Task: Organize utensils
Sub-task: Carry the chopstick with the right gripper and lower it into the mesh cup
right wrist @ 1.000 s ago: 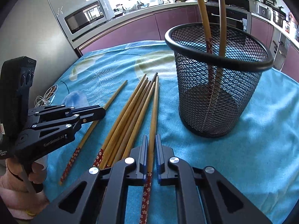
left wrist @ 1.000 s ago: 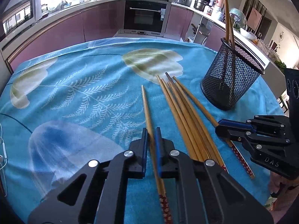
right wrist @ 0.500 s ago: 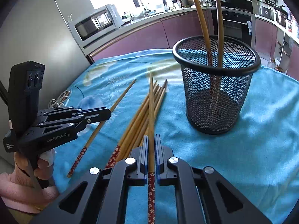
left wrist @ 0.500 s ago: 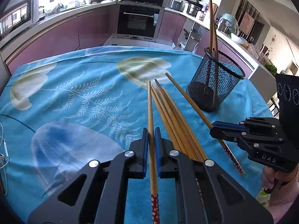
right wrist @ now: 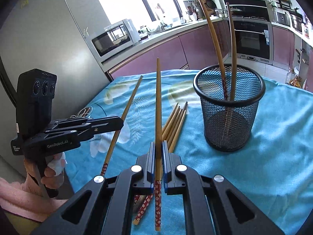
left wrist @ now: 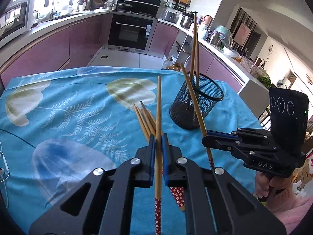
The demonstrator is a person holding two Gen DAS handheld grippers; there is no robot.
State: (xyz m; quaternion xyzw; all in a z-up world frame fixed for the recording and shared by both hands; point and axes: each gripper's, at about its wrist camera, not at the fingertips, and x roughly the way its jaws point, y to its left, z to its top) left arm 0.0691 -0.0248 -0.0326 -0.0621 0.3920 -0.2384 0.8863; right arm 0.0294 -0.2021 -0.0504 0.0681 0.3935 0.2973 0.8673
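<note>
Left gripper (left wrist: pixel 158 143): your jaws are clamped on one chopstick (left wrist: pixel 158 117), which runs up the centre of the left wrist view, tip raised off the cloth.
Right gripper (right wrist: pixel 158 150): clamped the same way on a second chopstick (right wrist: pixel 158 105), standing up the middle of the right wrist view, patterned end toward you.
Loose chopsticks (right wrist: pixel 175 123): a small bundle lies on the blue tablecloth (right wrist: pixel 273 156), just beyond both grippers at lower centre, with patterned ends showing under the right gripper.
Mesh cup (right wrist: pixel 228 105): right of centre in the right wrist view, upright on the cloth, with two chopsticks (right wrist: pixel 225 62) already leaning inside.
Doing the step well: judging by the task, both sticks go into the cup next. Tilt each one steeper so an end clears the rim, and take the arms in one after the other so the sticks don't cross. Lower well inside before you let go, and steer past the two leaning sticks.
Hard to make out: the count in the loose bundle is unclear, since the sticks overlap and the gripper bodies cover their near ends. The cup's floor is lost behind the mesh. Whether your held sticks could slip in the pads cannot be judged.
</note>
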